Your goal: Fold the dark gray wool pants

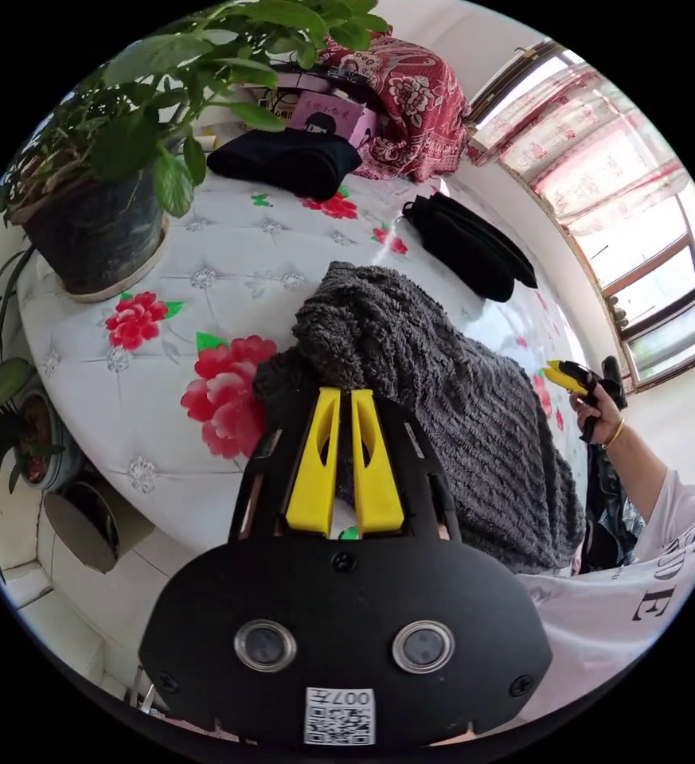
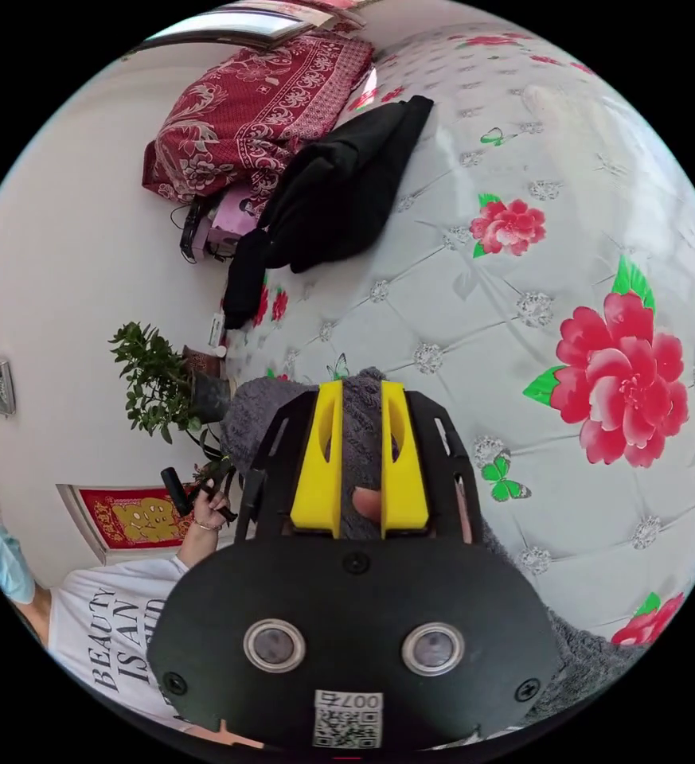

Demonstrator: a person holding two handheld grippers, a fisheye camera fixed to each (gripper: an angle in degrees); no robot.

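the dark gray wool pants (image 1: 435,398) are thick and fuzzy, with a ribbed, shaggy nap. they lie heaped and rumpled on the bed (image 1: 228,270) (a white tufted cover printed with red flowers), along its near edge, part of the cloth hanging over that edge. one bunched end stands raised above the rest of the pile.

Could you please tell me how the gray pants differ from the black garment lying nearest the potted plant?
The gray pants are fuzzy and ribbed; the black garment looks smooth. The gray pants are heaped loosely and far larger; the black garment is a compact folded bundle. Both rest on the floral white surface.
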